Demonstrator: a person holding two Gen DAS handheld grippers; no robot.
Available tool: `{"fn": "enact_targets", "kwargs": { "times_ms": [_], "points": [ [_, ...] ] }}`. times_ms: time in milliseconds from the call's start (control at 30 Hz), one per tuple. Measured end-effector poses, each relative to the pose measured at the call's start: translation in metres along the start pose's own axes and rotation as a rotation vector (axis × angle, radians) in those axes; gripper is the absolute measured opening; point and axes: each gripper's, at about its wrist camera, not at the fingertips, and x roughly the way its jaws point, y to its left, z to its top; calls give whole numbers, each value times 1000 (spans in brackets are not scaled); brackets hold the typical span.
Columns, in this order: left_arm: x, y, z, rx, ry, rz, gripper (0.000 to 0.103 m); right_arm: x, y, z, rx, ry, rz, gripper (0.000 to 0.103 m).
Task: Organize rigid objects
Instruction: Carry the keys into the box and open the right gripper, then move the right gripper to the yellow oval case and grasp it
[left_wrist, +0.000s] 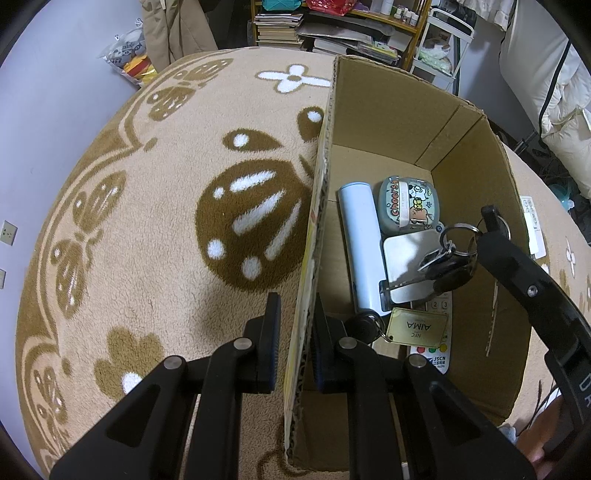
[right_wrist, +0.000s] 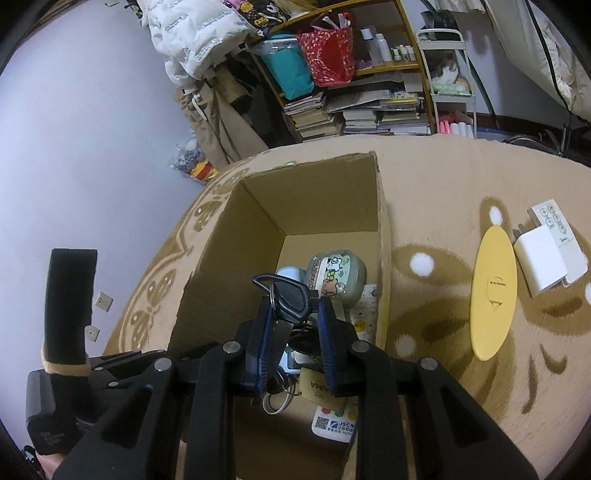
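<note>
Keys lowered into the open brown cardboard box

Right hand-held gripper grips a black key bunch with gold "AIMA" tag above a white "JSCN" remote; left hand-held gripper pinches the box wall.

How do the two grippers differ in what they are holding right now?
The left gripper is shut on the cardboard box's side wall; the right gripper is shut on a black key bunch. The left stays at the rim; the right reaches inside. Both are shut.
</note>
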Motion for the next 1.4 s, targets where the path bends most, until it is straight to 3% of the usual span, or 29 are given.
{"fn": "enact_targets", "kwargs": {
  "times_ms": [267,300,333,400,500,633,900,1400],
  "points": [
    [0,0,0,2,0,2,14,-16,0,10,-2,-61,-4,27],
    [-1,0,0,3,-2,3,14,-19,0,12,-5,-71,-20,35],
    [-1,0,0,4,-3,4,14,-23,-1,15,-5,-84,-37,51],
    [-1,0,0,3,-4,3,14,-30,-7,20,5,-125,-66,65],
    [-1,1,0,2,-5,1,14,-34,-20,29,31,-138,-119,74],
    [-2,1,1,3,-5,3,14,-36,-41,38,50,-153,-238,103],
    [-1,1,0,7,-7,8,14,-34,-89,39,113,-135,-327,103],
    [-2,0,-2,9,-11,13,14,8,-142,-1,205,-52,-417,103]
  ]
}}
